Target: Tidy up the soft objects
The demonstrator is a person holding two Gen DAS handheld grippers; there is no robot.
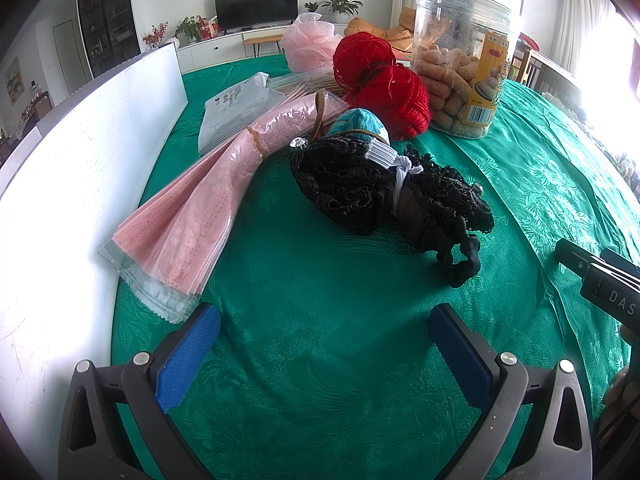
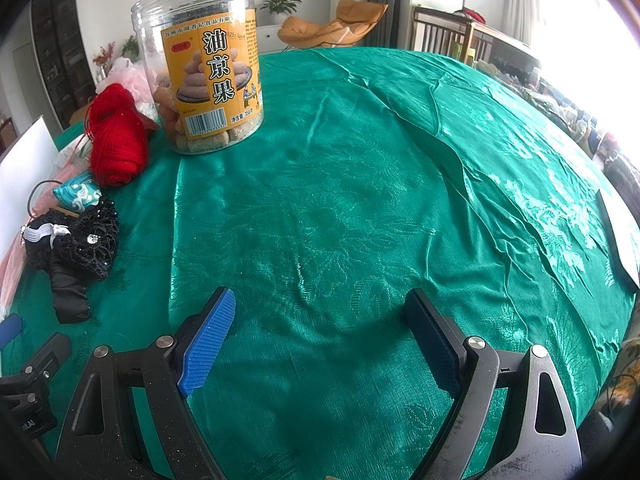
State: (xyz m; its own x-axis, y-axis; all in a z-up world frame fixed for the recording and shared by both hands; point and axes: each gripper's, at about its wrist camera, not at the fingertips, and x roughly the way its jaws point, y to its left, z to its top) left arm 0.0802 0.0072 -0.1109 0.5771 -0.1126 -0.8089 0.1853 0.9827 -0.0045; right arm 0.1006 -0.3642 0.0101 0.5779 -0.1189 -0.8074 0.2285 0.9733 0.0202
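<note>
A heap of soft things lies on the green tablecloth (image 1: 340, 312). A black lace bundle tied with white elastic (image 1: 376, 184) sits in the middle, a teal pouch (image 1: 360, 124) behind it, and two red yarn balls (image 1: 384, 84) further back. A pink cloth in clear wrap (image 1: 200, 208) stretches left, and a pink mesh puff (image 1: 308, 46) lies at the far edge. My left gripper (image 1: 324, 316) stands open, short of the black bundle, holding nothing. My right gripper (image 2: 320, 304) is open over bare cloth (image 2: 360, 200), with the black bundle (image 2: 76, 248) and red yarn (image 2: 116, 140) to its left.
A clear jar of snacks with a yellow label (image 1: 464, 60) (image 2: 208, 68) stands behind the yarn. A white board (image 1: 80, 184) walls off the left side. A white plastic bag (image 1: 236, 108) lies by it. A dark flat item (image 2: 618, 236) rests at the right table edge.
</note>
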